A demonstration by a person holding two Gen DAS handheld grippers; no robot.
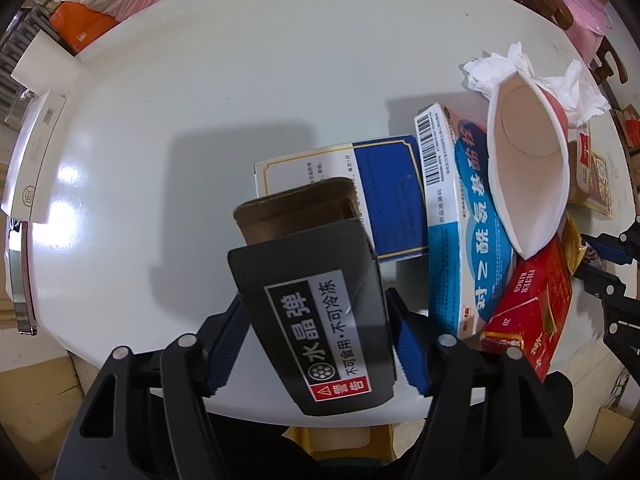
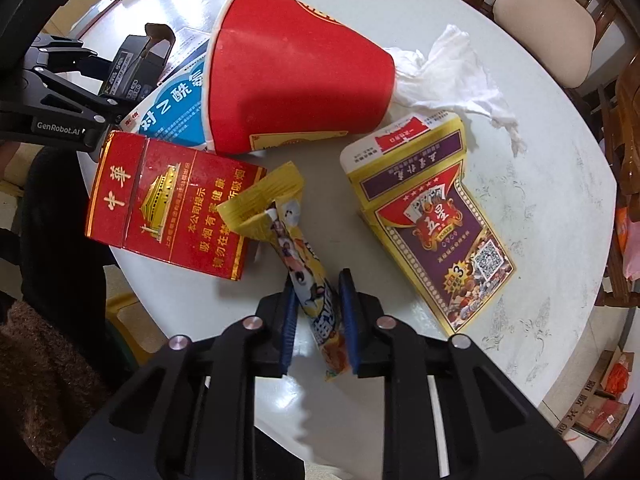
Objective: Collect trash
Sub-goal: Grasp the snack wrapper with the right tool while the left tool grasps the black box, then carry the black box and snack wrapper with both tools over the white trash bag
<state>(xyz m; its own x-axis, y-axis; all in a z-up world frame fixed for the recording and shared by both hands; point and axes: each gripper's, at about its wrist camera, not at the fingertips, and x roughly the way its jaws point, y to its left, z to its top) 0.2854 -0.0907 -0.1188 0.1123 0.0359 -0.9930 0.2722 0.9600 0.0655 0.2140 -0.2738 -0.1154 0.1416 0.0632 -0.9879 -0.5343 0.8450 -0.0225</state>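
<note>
Two grippers grasp trash: the left gripper [image 1: 316, 332] clamps a black box [image 1: 320, 316], the right gripper [image 2: 318, 320] pinches a yellow wrapper [image 2: 308, 276].

Cup [image 2: 296, 76] atop medicine box [image 2: 176, 108]

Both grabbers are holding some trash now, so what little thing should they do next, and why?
Probably lift both pieces clear of the table. The left gripper has its jaws shut on the dark box, and the right gripper pinches the yellow snack wrapper, which still lies against the red cigarette pack.
</note>
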